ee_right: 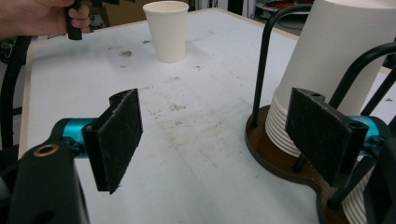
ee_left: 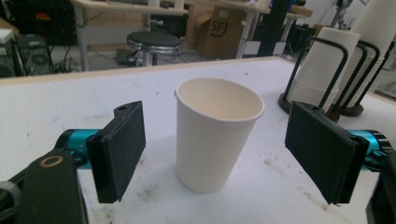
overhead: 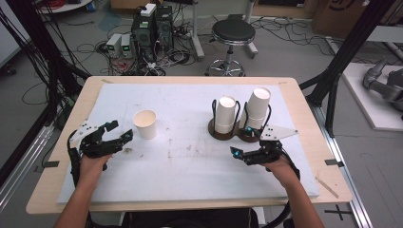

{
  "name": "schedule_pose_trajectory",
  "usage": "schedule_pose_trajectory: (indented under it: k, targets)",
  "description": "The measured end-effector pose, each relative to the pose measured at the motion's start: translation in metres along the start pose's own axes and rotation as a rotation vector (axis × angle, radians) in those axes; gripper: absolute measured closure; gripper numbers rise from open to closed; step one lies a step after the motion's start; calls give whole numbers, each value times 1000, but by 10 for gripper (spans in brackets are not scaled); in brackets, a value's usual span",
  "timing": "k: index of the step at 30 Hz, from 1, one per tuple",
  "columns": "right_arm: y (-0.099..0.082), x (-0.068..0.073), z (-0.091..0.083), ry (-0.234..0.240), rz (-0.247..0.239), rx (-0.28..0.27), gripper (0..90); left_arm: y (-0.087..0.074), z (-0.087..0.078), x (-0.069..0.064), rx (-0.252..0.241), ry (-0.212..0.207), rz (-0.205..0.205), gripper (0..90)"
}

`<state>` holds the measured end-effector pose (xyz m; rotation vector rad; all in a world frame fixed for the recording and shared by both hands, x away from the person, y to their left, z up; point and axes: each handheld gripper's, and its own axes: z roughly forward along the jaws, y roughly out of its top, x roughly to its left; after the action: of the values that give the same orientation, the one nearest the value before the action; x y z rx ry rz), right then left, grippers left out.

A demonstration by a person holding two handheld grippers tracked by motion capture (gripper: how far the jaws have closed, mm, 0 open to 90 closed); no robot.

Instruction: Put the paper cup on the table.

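At the left of the high view, the left tongs [overhead: 122,130] lie low over the white surface [overhead: 190,161], held by the person's left hand [overhead: 91,164]; their jaws stand wide apart and hold nothing, pointing right toward a single paper cup [overhead: 145,124]; in the left gripper view that cup [ee_left: 215,133] stands upright, mouth up, between the two black pads [ee_left: 119,149] without touching either; the surface around it carries faint brown smudges.

Right of centre, toward the far side, a dark wooden cup holder [overhead: 223,133] with black wire hoops carries two stacks of upturned white cups; the left stack [overhead: 226,114] stands straight, the right stack [overhead: 256,108] leans to the right.

Just near of the holder, the right tongs [overhead: 241,140] hover in the right hand [overhead: 280,168]; their jaws are also spread wide and empty; in the right gripper view the nearer stack [ee_right: 336,60] rises just beyond the right pad [ee_right: 322,133], the brown base [ee_right: 273,156] lies below it, and the lone cup stands well apart at the far left.

Beyond the surface, on the floor, stand a black stool [overhead: 233,33] and tangled cables [overhead: 157,57].
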<state>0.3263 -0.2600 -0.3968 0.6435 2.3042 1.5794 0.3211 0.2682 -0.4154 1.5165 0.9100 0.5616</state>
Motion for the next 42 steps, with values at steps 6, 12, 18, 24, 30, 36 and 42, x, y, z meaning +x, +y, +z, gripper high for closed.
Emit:
schedule_pose_trajectory:
  k: [6,12,18,24,30,36,42]
  targets:
    - [-4,-4,-3,-9,16,4,194,4,3,-5,-41,-30,15,204]
    - [-6,-9,-9,-35,27,-4,195,7,6,-11,-54,-53,26,204]
    - [-11,-12,-15,-59,41,-7,195,9,7,-14,-59,-64,28,204]
    - [-11,-12,-16,-77,40,-12,194,10,7,-17,-66,-85,26,204]
    - [-10,-12,-14,-91,35,-7,195,10,7,-22,-65,-102,34,204]
    - [-8,-9,-17,-111,27,-14,195,10,8,-28,-60,-124,44,204]
    - [-8,-7,-17,-119,32,-10,195,9,8,-30,-55,-134,43,204]
